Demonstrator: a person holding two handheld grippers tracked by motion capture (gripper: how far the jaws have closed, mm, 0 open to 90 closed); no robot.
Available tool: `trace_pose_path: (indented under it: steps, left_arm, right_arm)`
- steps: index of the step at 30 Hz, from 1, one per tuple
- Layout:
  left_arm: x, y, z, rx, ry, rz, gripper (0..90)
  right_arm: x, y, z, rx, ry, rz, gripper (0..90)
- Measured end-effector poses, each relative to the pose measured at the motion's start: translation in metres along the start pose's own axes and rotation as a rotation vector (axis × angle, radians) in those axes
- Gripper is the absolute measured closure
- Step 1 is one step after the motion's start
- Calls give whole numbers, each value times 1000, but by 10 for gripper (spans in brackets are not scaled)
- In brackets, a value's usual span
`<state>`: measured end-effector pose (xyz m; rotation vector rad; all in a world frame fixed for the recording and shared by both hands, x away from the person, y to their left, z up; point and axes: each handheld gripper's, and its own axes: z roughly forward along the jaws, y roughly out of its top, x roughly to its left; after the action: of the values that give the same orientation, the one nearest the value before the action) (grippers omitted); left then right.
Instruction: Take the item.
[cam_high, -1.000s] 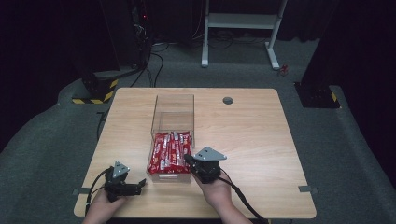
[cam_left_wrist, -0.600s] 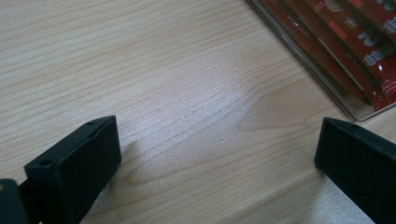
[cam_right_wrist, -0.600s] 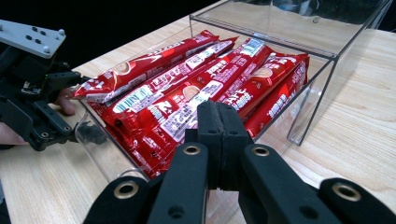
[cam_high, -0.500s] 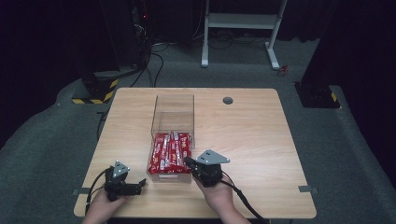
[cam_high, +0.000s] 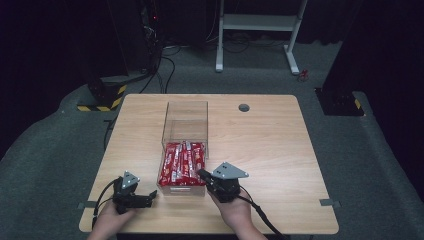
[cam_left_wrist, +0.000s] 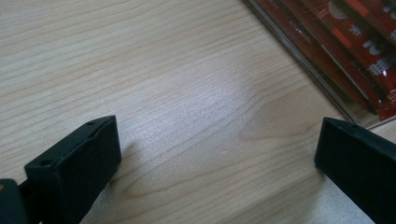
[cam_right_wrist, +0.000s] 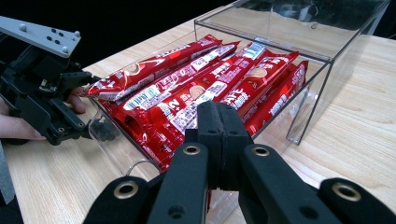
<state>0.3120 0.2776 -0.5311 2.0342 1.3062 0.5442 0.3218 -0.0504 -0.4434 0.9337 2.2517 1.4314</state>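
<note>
The right gripper (cam_right_wrist: 219, 126) has its jaws pressed together with no gap and nothing between them; in the right gripper view the tips sit at the centre of the frame, at the near wall of the clear box (cam_right_wrist: 308, 70), in front of the red wrappers. In the high view this right gripper (cam_high: 204, 176) lies at lower centre, just beside the box's near right corner, held by the right hand (cam_high: 235, 212) that enters from the bottom edge. The left gripper (cam_left_wrist: 215, 154) stands wide open: in the left gripper view its two black jaws rise at the lower left and lower right corners with bare wooden table (cam_left_wrist: 154, 84) between them, and the box corner with red packets (cam_left_wrist: 355, 42) sits at upper right. In the high view the left gripper (cam_high: 149, 199) rests at lower left, near the box's near left corner but apart from it. The clear box (cam_high: 185, 125) occupies the centre of the table (cam_high: 280, 145); the red packets (cam_high: 182, 162) fill its near half.
</note>
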Motion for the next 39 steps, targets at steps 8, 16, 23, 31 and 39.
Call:
trace_pose_path:
  steps: [8, 16, 23, 31, 39]
  left_arm:
    - [0, 2, 2, 1, -2, -1, 7]
    - [0, 2, 2, 1, -2, -1, 7]
    - [0, 2, 2, 1, -2, -1, 7]
    - [0, 2, 2, 1, -2, -1, 7]
    - [0, 2, 2, 0, -1, -1, 7]
  right_arm:
    - [-1, 1, -7, -18, -7, 3, 900]
    - [-2, 2, -9, -25, -3, -8, 900]
    - [-5, 3, -11, -29, -7, -13, 900]
    - [-8, 2, -13, -31, -10, -18, 900]
    - [-14, 3, -19, -42, -22, -11, 900]
